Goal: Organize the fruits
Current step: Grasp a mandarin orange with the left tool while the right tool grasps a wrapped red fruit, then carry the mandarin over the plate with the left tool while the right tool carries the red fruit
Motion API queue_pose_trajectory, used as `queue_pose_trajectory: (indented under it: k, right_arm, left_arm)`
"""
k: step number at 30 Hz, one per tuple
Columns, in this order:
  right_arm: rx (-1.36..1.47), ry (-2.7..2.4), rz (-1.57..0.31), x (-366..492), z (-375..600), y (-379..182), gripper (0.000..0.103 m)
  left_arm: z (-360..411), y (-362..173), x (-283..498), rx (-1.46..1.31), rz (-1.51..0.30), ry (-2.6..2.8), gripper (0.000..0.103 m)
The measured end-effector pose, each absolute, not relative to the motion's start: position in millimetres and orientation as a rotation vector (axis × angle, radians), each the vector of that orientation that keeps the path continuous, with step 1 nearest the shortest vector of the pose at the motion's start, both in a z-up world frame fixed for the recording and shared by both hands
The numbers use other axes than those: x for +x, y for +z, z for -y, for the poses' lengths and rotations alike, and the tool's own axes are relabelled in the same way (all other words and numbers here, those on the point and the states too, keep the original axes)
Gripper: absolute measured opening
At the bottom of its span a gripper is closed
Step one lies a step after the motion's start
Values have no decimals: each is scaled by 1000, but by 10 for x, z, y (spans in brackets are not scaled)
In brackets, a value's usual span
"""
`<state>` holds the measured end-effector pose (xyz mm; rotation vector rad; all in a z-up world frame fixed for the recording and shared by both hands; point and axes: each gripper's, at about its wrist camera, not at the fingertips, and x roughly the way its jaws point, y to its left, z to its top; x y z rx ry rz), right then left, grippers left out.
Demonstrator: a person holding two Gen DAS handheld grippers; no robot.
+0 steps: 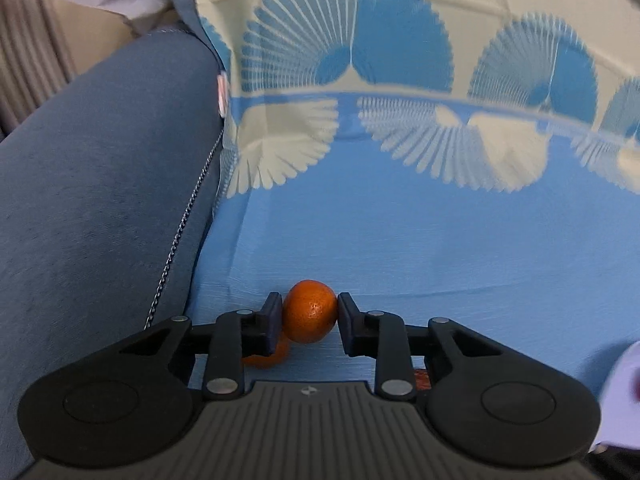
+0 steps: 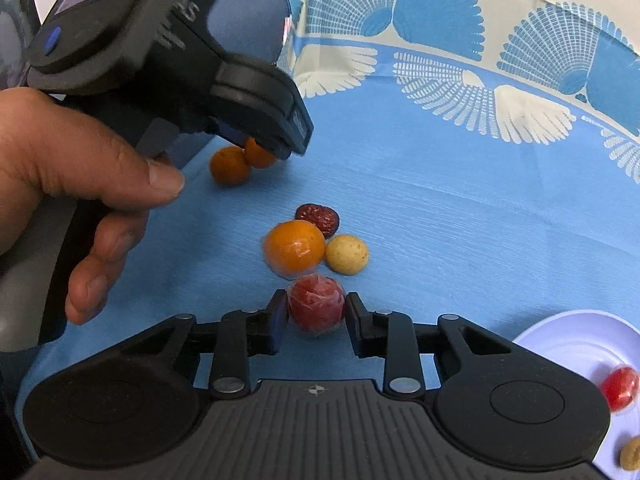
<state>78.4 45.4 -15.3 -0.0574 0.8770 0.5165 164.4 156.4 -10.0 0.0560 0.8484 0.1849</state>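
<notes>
My left gripper [image 1: 309, 300] is shut on a small orange [image 1: 310, 314] on the blue tablecloth [image 1: 440, 240]; both pads press its sides. A second small orange [image 1: 272, 356] lies partly hidden under the left finger. The right wrist view shows that same left gripper [image 2: 280, 148] at the upper left, with its orange [image 2: 258, 154] beside the other orange [image 2: 229, 166]. My right gripper [image 2: 316, 300] is shut on a red fruit in clear wrap [image 2: 316, 306]. Just beyond it lie a larger orange [image 2: 295, 247], a red date [image 2: 319, 218] and a yellow-tan round fruit [image 2: 347, 254].
A white plate [image 2: 572, 344] at the lower right holds a red wrapped fruit [image 2: 620, 388] and a tan fruit [image 2: 631, 454]. A person's hand [image 2: 80, 168] holds the left gripper's handle. A blue-grey cushioned arm [image 1: 100, 200] borders the cloth on the left.
</notes>
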Motion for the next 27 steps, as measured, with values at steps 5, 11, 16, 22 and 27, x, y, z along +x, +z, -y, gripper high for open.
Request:
queue_pose_trajectory:
  k: [5,11,16,22,27]
  right_arm:
    - [-107,555,-823,569,-372,51,32]
    - [-52,518,-798,226,-30,335,32]
    - [-7,462,-771,18,280,575,32]
    - [42,374,-727,-192,765,876,32]
    - [50,294,-715,-314,1126,833,32]
  left_arm:
    - [-1438,63,1352,65,-840,160,33]
    - [-1250,284,904,62,-798,143,33]
    - [-924,529,497,131,-669,61,33]
    - [-683,649,146,73,-629,-16,33]
    - [-493,584,-59,58,-658,-78,33]
